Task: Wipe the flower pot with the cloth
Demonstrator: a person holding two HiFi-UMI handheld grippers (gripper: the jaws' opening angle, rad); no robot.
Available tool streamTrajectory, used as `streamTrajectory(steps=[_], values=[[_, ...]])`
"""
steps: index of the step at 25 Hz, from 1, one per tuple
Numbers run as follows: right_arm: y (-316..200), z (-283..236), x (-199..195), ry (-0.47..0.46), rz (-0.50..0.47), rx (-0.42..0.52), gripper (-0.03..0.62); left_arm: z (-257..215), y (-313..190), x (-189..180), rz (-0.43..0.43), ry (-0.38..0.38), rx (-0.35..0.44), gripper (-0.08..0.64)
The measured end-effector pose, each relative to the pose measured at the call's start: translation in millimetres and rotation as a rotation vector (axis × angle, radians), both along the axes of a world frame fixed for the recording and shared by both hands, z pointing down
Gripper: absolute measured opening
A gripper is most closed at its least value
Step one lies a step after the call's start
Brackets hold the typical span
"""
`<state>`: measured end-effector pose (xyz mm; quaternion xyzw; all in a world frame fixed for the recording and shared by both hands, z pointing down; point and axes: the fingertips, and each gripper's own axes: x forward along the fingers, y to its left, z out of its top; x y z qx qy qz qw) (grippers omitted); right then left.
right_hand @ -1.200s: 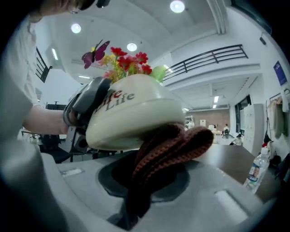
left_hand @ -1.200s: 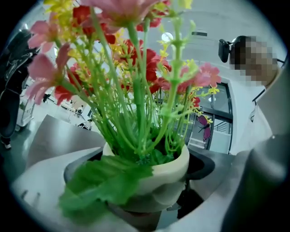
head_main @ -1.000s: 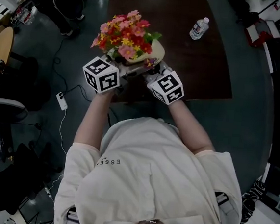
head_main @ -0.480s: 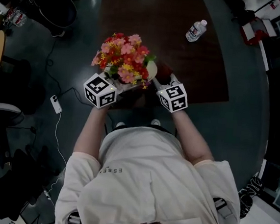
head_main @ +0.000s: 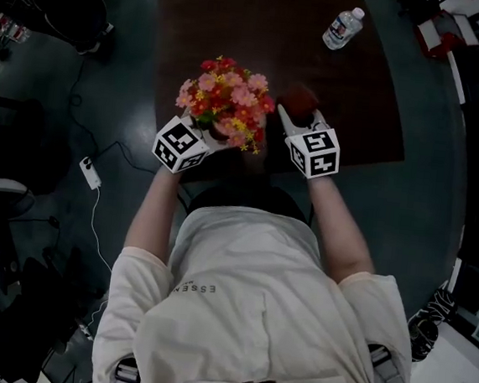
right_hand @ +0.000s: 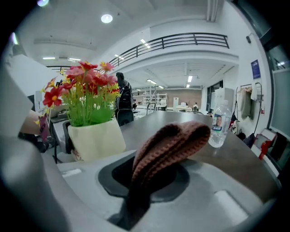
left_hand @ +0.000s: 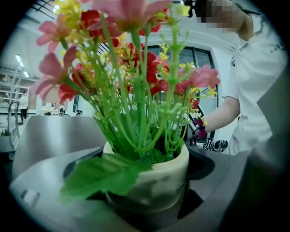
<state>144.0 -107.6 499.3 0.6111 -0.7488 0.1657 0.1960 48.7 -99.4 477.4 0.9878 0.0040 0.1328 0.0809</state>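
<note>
1. The left tool (head_main: 205,133) is clamped around the lower body of the flower pot (left_hand: 159,174). The jaws sit on either side of the cream wall. This looks like a steadying hold, so the pot won't slide or tip when rubbed.
2. The right tool (head_main: 294,116) is closed on the brown knitted cloth (right_hand: 168,146). It is pinched at one end, and the free folded part bulges forward past the jaws, so there is a soft pad to press on the pot.
3. The flower pot is at the near edge of the dark worktop (head_main: 263,29), in front of the person. I can't tell whether its base rests on the worktop or is held just above it.
4. The cloth is beside the pot on its right and apart from it, with no contact yet. My read is that wiping has not begun and the next move brings the cloth across to the pot's side wall.
5. In the way: the flowers (head_main: 227,97) spread wide over the rim and hide most of the pot from above. A big green leaf (left_hand: 102,174) droops over the front wall, so a wipe is likely to snag stems or the leaf.
6. A water bottle (head_main: 342,26) stands far back on the worktop, well apart and no obstacle.
7. A cable (head_main: 95,206) lies on the floor to the left, off the worktop and irrelevant.
</note>
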Motion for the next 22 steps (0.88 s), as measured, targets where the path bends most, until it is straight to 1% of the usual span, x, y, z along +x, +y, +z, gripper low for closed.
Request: streamTrajectory(steps=[3,5,7,13,15,17,19,20,22], values=[[4.9,10.8,1.6,0.008,0.003,0.007,0.046,26.3,7.3,3.5,0.034,-0.059,0.019,0.538],[8.6,17.6,5.8,0.008,0.012,0.008,0.046,43.7,13.1,5.4,0.059,-0.106,0.013,0.538],[9.9,22.6,13.2,0.004,0.027,0.008,0.046,55.6,15.8,8.8,0.082,-0.135,0.013,0.538],[14.9,33.4,27.5,-0.005,0.053,-0.02,0.046,67.1,17.7,13.2,0.098,-0.145,0.051,0.54],[17.0,33.6,28.1,-0.007,0.054,-0.038,0.046,68.7,19.5,12.4,0.101,-0.154,0.051,0.543],[18.8,32.5,25.4,-0.004,0.05,-0.059,0.046,72.3,22.4,6.3,0.105,-0.185,0.037,0.591],[20.9,29.8,20.7,-0.002,0.038,-0.078,0.046,73.7,25.6,-4.2,0.094,-0.213,0.028,0.592],[22.6,28.3,18.1,-0.003,0.031,-0.087,0.046,70.6,26.8,-10.1,0.074,-0.217,0.025,0.592],[28.5,26.6,12.4,-0.007,0.015,-0.111,0.046,55.5,25.3,-23.3,-0.01,-0.195,0.017,0.592]])
